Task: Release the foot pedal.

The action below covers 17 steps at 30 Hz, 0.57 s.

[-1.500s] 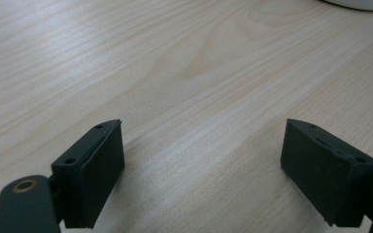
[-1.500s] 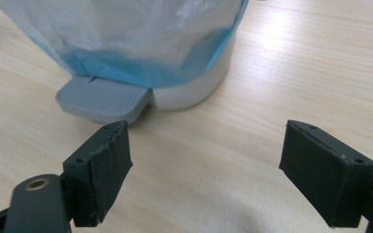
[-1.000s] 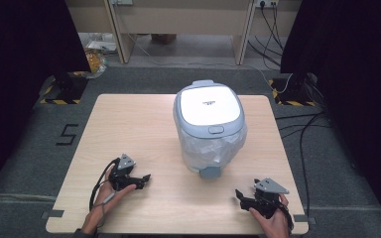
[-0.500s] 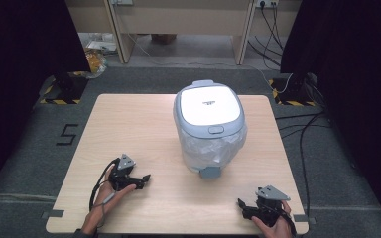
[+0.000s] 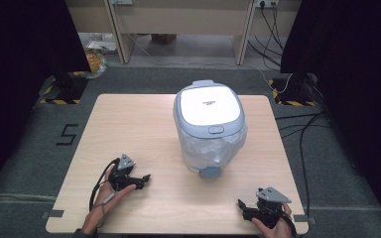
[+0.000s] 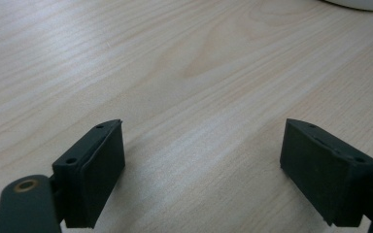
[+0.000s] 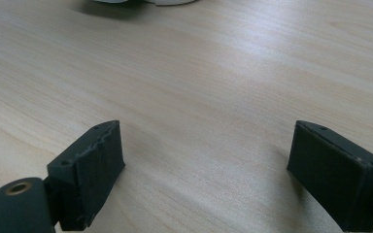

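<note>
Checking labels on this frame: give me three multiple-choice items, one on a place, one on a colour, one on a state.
1. Where does the bin stand on the table?
A. near its middle
B. at its near left corner
C. off its right edge

2. What colour is the bin's lid?
A. red
B. white with a grey rim
C. black

3. How do the right gripper's jaws stand?
A. shut on a cloth
B. shut on the bin
C. open, nothing between them

Key: 1 A, the high view shows it mid-table; 2 B, the lid's top is white; 3 C, bare wood shows between the jaws, which have just been opening.
</note>
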Available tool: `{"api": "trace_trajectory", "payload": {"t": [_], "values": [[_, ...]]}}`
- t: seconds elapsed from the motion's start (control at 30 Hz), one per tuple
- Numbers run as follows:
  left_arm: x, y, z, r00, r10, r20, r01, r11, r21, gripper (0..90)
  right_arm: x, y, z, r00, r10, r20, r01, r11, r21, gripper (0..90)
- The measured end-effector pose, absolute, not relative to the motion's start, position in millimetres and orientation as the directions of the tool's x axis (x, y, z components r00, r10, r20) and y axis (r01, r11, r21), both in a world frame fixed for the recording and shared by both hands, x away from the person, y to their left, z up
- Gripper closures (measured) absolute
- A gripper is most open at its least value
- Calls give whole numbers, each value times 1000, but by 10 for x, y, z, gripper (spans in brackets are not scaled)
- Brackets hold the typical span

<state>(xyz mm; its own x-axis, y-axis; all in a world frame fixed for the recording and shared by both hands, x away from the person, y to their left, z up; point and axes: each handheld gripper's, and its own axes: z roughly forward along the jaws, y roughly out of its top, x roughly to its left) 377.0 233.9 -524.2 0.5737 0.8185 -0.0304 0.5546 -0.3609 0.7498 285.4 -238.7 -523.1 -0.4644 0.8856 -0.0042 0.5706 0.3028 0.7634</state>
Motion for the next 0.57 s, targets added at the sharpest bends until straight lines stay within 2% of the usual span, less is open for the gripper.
{"api": "trace_trajectory", "payload": {"t": [0.57], "values": [[3770,2338,-5242,574,819,-31,555,-361,750,154,2859,-2392,-5231,-469,883,-8,567,308,764,124]]}}
